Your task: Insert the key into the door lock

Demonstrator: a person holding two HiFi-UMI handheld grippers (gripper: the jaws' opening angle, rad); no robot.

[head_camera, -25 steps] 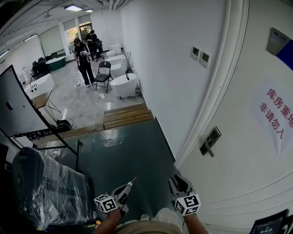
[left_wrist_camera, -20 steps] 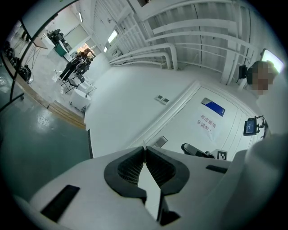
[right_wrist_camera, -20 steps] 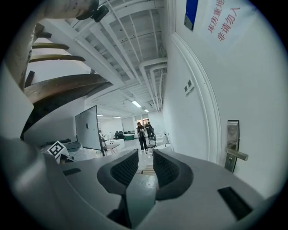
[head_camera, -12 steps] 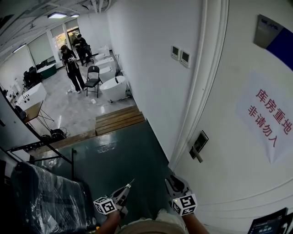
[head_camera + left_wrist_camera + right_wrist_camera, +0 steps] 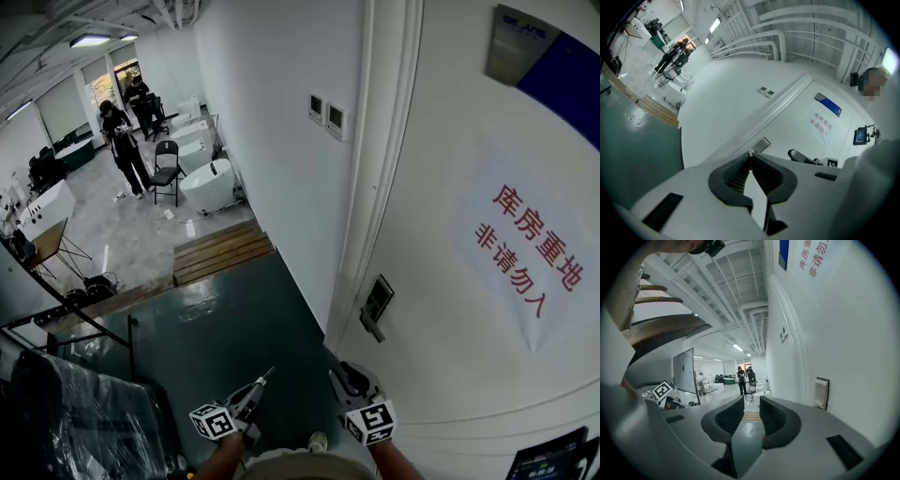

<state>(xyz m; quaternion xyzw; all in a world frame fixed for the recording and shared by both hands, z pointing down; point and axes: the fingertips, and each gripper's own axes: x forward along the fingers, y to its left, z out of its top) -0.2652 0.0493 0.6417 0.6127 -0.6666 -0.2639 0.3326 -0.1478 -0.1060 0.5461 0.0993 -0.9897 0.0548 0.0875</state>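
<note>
Looking down through the head view, I see the left gripper [image 5: 253, 390] with its fingers pinched together on a small silver key [image 5: 266, 375], whose thin blade pokes out past the fingertips. The silver door lock plate [image 5: 376, 306] on the white door [image 5: 469, 356] sits ahead of those fingers and off to their right, well apart from the key. The right gripper [image 5: 343, 378] hangs beside the left one, nearer the door and short of the lock.

Through the left gripper view, the fingers [image 5: 736, 173] meet at their tips on the key, and the lock plate shows just beyond the tips, slightly right.

Through the right gripper view, the fingers [image 5: 729, 416] stand apart with nothing between them. The lock plate lies off to their right on the door.
</note>
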